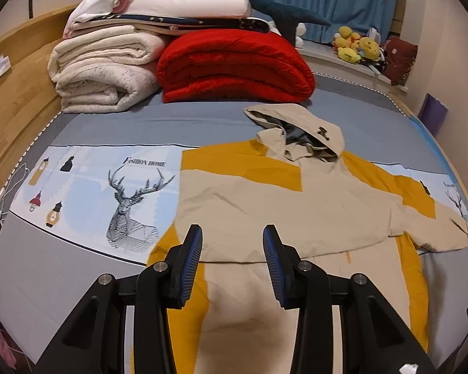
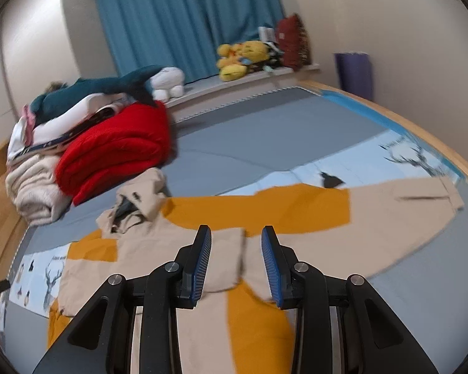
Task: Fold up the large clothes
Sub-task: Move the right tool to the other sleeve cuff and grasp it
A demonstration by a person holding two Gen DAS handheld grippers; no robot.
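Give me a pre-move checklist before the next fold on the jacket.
1. Left gripper empty, jaws apart: ok.
2. Right gripper empty, jaws apart: ok.
3. Jacket lies flat on the bed: ok.
4. One sleeve folded across the chest: ok; the other sleeve is spread out: not ok.
5. Hood smoothed flat: not ok, it is bunched.
6. Blankets clear of the jacket: ok.

Red quilt point(image 1: 234, 65) beside cream blankets point(image 1: 103, 71) (yellow plush toys point(image 1: 355, 45) on sill).
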